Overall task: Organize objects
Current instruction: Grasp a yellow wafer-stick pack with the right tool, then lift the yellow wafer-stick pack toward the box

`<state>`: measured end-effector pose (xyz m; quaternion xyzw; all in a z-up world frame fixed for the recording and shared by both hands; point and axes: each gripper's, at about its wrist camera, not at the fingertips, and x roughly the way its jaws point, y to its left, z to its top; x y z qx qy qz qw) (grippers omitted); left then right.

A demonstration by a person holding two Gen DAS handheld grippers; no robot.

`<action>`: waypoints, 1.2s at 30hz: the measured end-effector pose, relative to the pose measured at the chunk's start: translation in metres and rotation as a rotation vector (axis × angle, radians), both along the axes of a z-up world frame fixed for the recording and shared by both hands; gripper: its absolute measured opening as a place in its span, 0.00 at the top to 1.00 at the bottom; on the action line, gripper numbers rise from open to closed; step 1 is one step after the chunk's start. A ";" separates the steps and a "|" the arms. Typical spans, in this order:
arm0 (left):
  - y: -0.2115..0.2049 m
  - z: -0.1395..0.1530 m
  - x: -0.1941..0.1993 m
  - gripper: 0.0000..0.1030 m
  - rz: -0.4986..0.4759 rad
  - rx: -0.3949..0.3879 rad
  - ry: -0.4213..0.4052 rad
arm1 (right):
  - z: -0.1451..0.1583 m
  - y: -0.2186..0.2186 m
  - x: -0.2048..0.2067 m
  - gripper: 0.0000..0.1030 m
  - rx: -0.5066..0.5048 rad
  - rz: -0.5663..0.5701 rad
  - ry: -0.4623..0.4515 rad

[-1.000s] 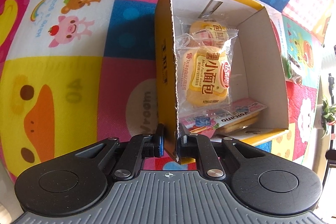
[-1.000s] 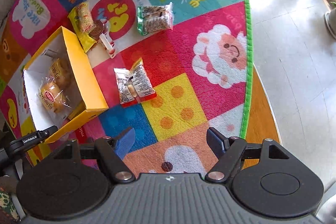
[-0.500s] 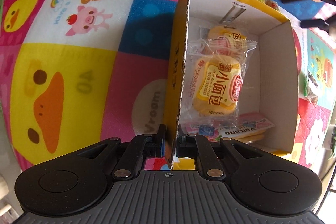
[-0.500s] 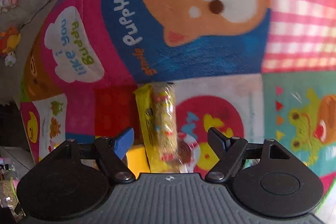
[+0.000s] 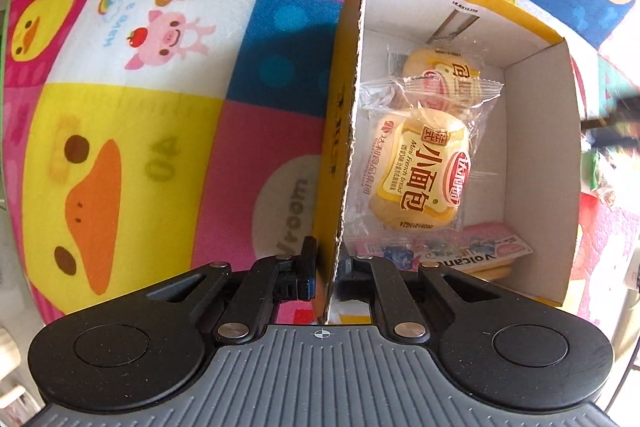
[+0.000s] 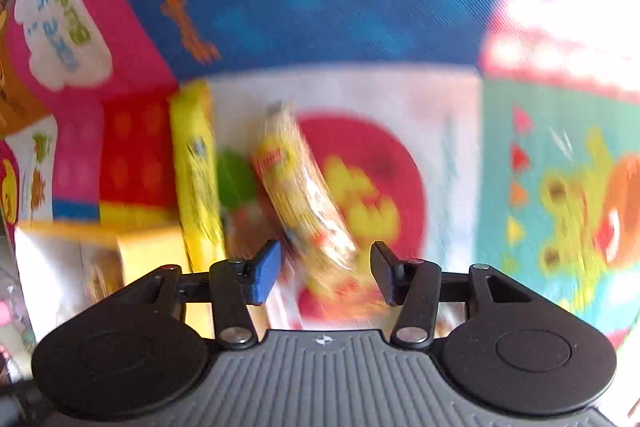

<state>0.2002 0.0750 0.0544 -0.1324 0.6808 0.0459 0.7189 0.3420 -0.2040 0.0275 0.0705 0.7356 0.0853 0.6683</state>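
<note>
My left gripper is shut on the near left wall of a yellow cardboard box with a white inside. In the box lie two wrapped small breads and a pink Volcano packet. My right gripper is open, its fingers on either side of a yellow wrapped snack lying on the mat; the view is blurred. The snack's yellow flap lies to its left. The box corner shows at lower left in the right wrist view.
A colourful cartoon play mat lies under everything. Part of a green packet lies right of the box. The right gripper shows as a dark blur past the box's right wall.
The right gripper has come down from high above the mat onto the yellow wrapped snack, and its fingers have narrowed around it. The left gripper keeps its hold on the box wall.
</note>
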 end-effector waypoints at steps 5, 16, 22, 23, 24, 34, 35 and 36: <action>0.001 -0.006 0.005 0.91 -0.032 -0.015 0.001 | 0.039 -0.050 -0.054 0.51 0.052 -0.074 -0.090; 0.008 -0.009 -0.005 0.90 0.004 -0.038 -0.002 | 0.058 0.024 0.015 0.51 0.146 0.059 -0.200; 0.010 -0.004 -0.007 0.90 0.051 -0.028 0.008 | 0.014 0.088 0.074 0.51 0.102 0.108 -0.163; 0.011 -0.003 -0.009 0.90 0.060 -0.033 0.005 | 0.008 0.096 0.079 0.52 0.081 0.120 -0.159; 0.011 -0.001 -0.011 0.90 0.063 -0.038 0.003 | 0.002 0.104 0.082 0.54 0.053 0.140 -0.159; 0.003 0.001 -0.011 0.91 0.010 -0.024 -0.012 | 0.067 0.052 0.018 0.79 0.076 0.169 -0.300; 0.001 -0.001 -0.009 0.91 0.008 -0.023 -0.012 | 0.082 0.039 0.005 0.79 0.088 0.150 -0.317; 0.001 -0.002 -0.008 0.91 0.004 -0.022 -0.011 | 0.092 0.028 -0.006 0.80 0.091 0.131 -0.328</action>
